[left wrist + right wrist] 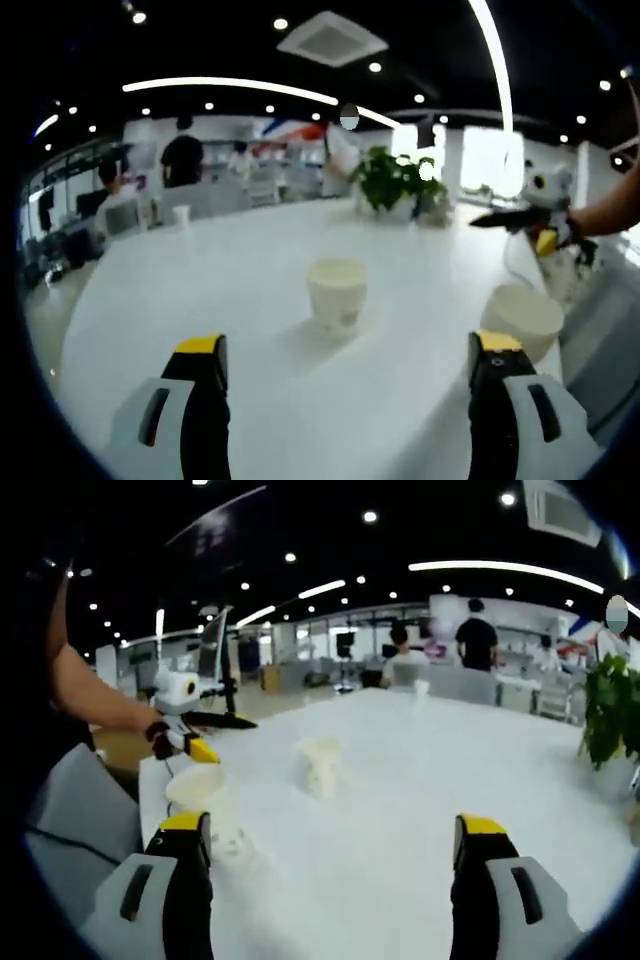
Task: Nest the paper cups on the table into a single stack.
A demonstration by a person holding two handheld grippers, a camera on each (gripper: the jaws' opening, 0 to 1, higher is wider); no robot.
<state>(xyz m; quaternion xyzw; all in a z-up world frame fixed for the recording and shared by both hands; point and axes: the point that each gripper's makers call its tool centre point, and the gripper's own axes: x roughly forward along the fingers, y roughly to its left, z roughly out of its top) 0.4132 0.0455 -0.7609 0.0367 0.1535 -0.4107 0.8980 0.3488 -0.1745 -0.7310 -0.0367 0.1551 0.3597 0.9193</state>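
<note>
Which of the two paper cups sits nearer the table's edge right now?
The wide-mouthed cup beside the right jaw in the left gripper view sits at the table edge; the other cup stands farther in.

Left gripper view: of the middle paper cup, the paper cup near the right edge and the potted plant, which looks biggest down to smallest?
1. Potted plant, though farthest.
2 and 3. Middle cup and right cup look alike; the right one is partly hidden, so unranked.

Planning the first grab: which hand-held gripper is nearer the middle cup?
Left hand-held gripper: the middle cup sits just ahead between its jaws. The right hand-held gripper is farther back.
</note>
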